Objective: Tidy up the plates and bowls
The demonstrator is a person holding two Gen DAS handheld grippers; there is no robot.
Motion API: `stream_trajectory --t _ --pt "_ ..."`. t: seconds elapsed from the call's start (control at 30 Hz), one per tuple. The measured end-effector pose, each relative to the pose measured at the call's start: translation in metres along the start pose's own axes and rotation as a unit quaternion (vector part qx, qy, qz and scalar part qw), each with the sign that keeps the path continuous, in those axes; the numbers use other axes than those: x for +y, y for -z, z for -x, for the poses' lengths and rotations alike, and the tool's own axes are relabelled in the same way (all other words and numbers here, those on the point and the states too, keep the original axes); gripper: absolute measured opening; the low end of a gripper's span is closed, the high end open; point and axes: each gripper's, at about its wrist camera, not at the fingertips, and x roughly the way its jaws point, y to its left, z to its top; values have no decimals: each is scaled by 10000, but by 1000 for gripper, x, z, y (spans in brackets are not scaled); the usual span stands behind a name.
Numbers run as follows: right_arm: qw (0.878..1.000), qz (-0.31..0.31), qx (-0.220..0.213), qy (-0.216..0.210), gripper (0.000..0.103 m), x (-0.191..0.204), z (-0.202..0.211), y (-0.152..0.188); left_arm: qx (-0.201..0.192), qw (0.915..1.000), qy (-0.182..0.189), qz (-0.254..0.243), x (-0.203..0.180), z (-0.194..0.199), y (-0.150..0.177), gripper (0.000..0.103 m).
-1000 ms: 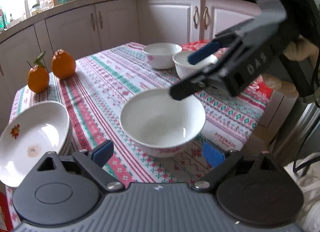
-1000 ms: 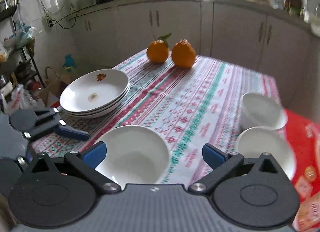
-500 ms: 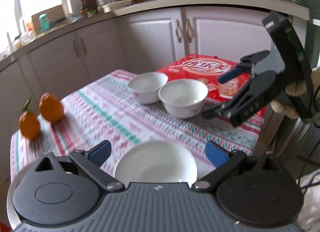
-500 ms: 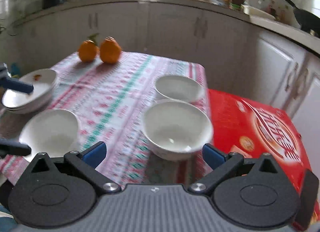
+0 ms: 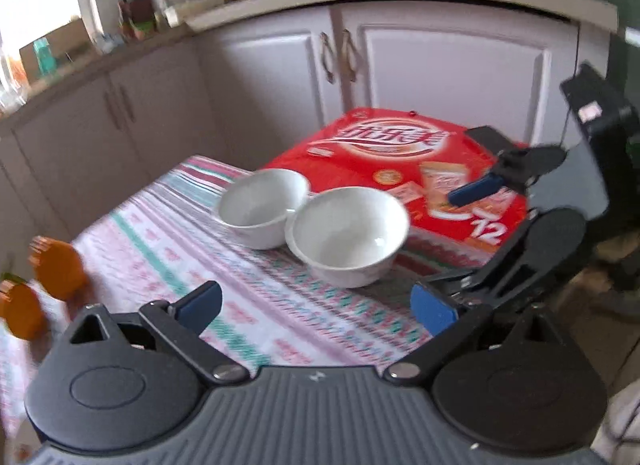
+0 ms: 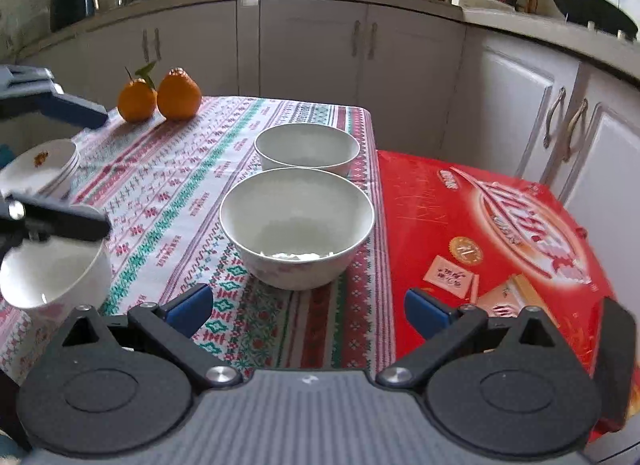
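Bowls: three, white glazed ceramic, round, deep-walled, empty.
- Near bowl (image 6: 297,239): faint pink pattern low on its outer wall; stands by the cloth's right edge, ahead of the right hand-held gripper (image 6: 306,309).
- Far bowl (image 6: 307,149): smaller in view, directly behind the near bowl, rims touching or nearly so.
- Third bowl (image 6: 52,265): at the left margin of the right wrist view, under the fingers of the left hand-held gripper (image 6: 64,169).

Plates (image 6: 42,163): shallow white stack, small red-orange motif on the top one; far left of the surface, partly hidden.

Fruit: two oranges (image 6: 160,99), dimpled skin, one with stem and leaves; touching, at the far left corner.

Box (image 6: 488,241): flat red printed carton, glossy, butting against the cloth's right edge.

Surface (image 6: 192,193): table under a striped woven-pattern cloth in pink, green and white; a broad bare band runs down the middle between plates and bowls.

Room: kitchen, pale panelled cabinets with metal handles, counter with a pan, bottles and a knife block.

Hand-held grippers: left one spread wide, nothing between its blue pads; right one likewise wide and empty, the near bowl lying beyond its tips. The two tools sit close together at the near right corner.
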Motion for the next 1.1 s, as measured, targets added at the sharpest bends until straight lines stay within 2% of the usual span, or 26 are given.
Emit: stream_trajectory --t 0.17,0.37,0.63,0.8,0.93,1.1 --pt "9996 241 -77 99 103 0 -7 3 144 9996 109 213 0 -22 -9 101" --pt "9988 464 -161 -81 103 3 -13 4 141 9992 199 324 7 -44 -21 101" --pt "9979 486 -310 -297 103 -3 -30 -6 384 9969 468 509 16 -83 -34 100" --pt "9970 582 -310 -409 100 -6 -35 -8 445 9945 690 654 23 -99 -37 95" --pt "9960 667 -319 -498 94 -5 -32 -8 481 9929 856 678 23 -104 -41 81" --pt "9958 723 -284 -483 91 -6 -33 -10 531 9932 823 633 22 -110 -46 79"
